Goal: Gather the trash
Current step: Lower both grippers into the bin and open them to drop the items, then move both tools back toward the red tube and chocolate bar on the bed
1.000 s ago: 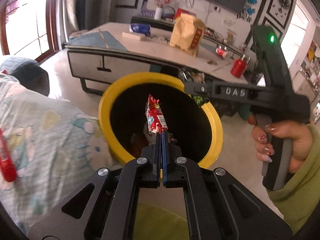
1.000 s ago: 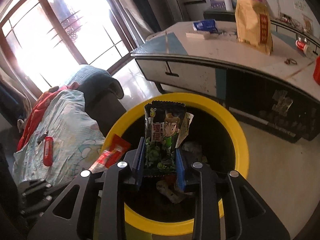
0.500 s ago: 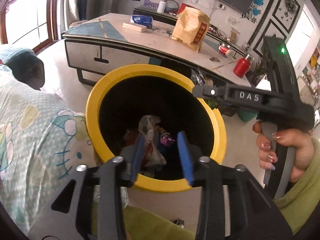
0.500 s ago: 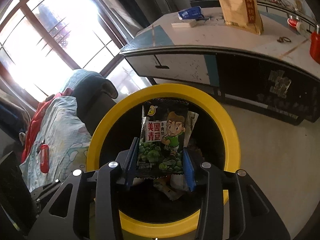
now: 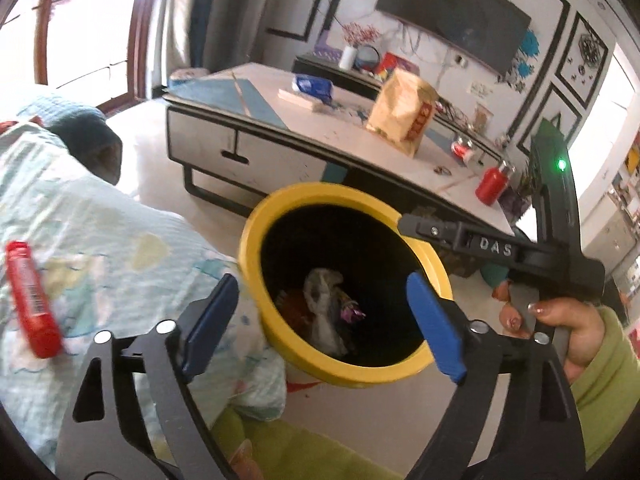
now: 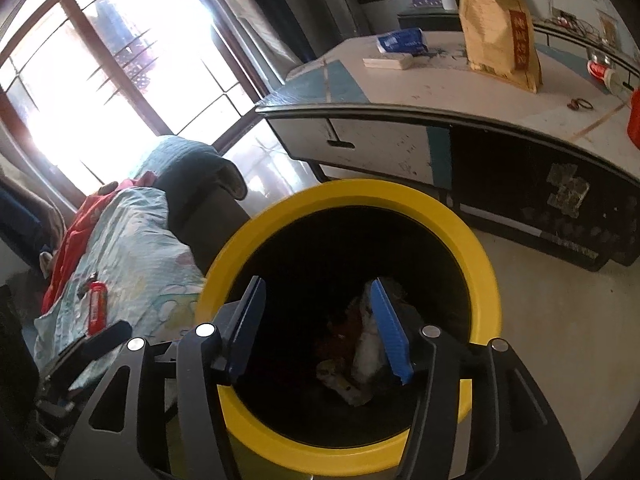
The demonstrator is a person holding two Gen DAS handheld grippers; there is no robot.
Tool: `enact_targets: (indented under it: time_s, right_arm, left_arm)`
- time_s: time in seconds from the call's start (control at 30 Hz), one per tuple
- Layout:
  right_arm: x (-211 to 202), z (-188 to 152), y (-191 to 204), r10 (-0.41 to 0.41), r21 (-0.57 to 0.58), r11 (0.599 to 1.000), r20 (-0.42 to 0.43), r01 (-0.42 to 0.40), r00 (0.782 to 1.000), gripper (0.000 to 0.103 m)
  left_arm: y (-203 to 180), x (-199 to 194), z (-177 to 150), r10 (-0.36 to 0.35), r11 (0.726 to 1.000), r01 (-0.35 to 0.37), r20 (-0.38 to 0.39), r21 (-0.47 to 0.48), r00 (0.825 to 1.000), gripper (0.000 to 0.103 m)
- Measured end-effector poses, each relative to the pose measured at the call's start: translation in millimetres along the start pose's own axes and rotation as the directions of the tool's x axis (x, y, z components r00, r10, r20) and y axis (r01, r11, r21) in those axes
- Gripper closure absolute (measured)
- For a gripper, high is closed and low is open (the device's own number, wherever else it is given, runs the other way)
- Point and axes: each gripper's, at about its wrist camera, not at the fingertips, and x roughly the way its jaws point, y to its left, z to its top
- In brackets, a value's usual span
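Observation:
A yellow-rimmed black bin (image 5: 256, 248) (image 6: 486, 276) stands on the floor with crumpled wrappers (image 5: 326, 312) (image 6: 370, 344) at its bottom. My left gripper (image 5: 322, 308) hangs above the bin's near rim, its jaws opening wide with nothing between them. Over the bin's mouth my right gripper (image 6: 320, 316) is also opening, and its blue pads (image 6: 386, 328) are bare. The right gripper's body and the hand (image 5: 576, 332) on it show at the right of the left wrist view. A red wrapper (image 5: 32, 300) (image 6: 96, 306) lies on the patterned blanket (image 5: 100, 240) (image 6: 132, 248) to the left.
A low table (image 5: 288, 120) (image 6: 460, 80) behind the bin carries a tan paper bag (image 5: 402, 114) (image 6: 498, 36), a blue pack (image 5: 312, 86), a red bottle (image 5: 492, 184) and small items. A dark cushion (image 6: 192, 168) lies near the window. Pale floor runs right of the bin.
Both grippers opened. The red wrapper left the left gripper and the green pea packet left the right one; neither is between the jaws now. The left gripper rose and shifted.

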Motion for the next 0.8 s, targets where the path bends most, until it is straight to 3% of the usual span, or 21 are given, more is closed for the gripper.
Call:
enact_targets:
  time_s: [0.37, 0.8]
  right_arm:
    - [-21, -4, 63, 0.06, -0.129, 0.99, 0.055, -0.052, 0.997, 0.038]
    - [-26, -26, 143, 0.144, -0.28, 0.952, 0.039, -0.127, 0.989, 0.033]
  left_arm:
    - [33, -65, 2, 0.144, 0.989, -0.139, 0.15, -0.041, 0.978, 0.011]
    - [84, -122, -6, 0.312, 0.948, -0.283, 0.259, -0.143, 0.914, 0.011]
